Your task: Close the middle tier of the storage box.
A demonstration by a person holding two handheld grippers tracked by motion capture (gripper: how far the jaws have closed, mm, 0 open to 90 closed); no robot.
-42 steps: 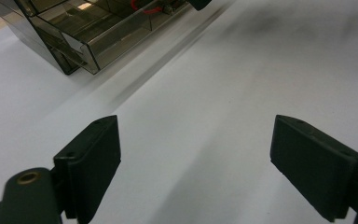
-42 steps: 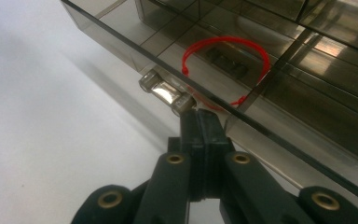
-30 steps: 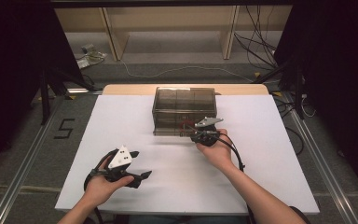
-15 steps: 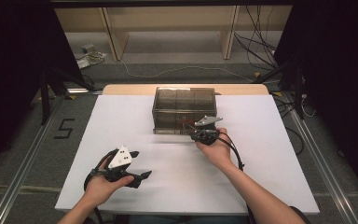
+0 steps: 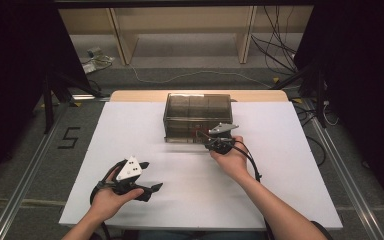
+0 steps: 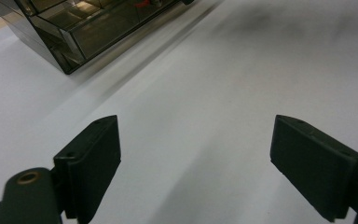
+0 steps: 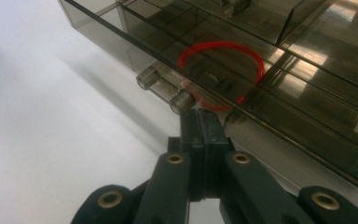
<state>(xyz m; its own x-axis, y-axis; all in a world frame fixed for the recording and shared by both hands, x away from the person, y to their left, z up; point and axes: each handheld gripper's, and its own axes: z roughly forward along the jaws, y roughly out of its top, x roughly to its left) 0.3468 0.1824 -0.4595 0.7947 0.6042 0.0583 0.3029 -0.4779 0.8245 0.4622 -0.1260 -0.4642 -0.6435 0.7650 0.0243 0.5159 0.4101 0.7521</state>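
Observation:
A smoky see-through compartment box (image 5: 197,117) stands at the back middle of the white table (image 5: 290,165). A thin red ring (image 7: 221,74) lies in one of its front compartments. My right gripper (image 5: 212,145) is shut, its tips (image 7: 204,122) pressed against the box's front edge beside two clear round latch knobs (image 7: 165,88); nothing shows between the jaws. My left gripper (image 5: 151,176) rests near the front left of the table, open wide, with bare table between its fingers (image 6: 93,158). The box's corner (image 6: 74,32) lies well ahead of it.
The table's wooden back edge (image 5: 145,95) runs behind the box. Cables trail from both grippers over the table. Dark floor, rails and a shelf frame surround the table. White surface spreads to the left and right of the box.

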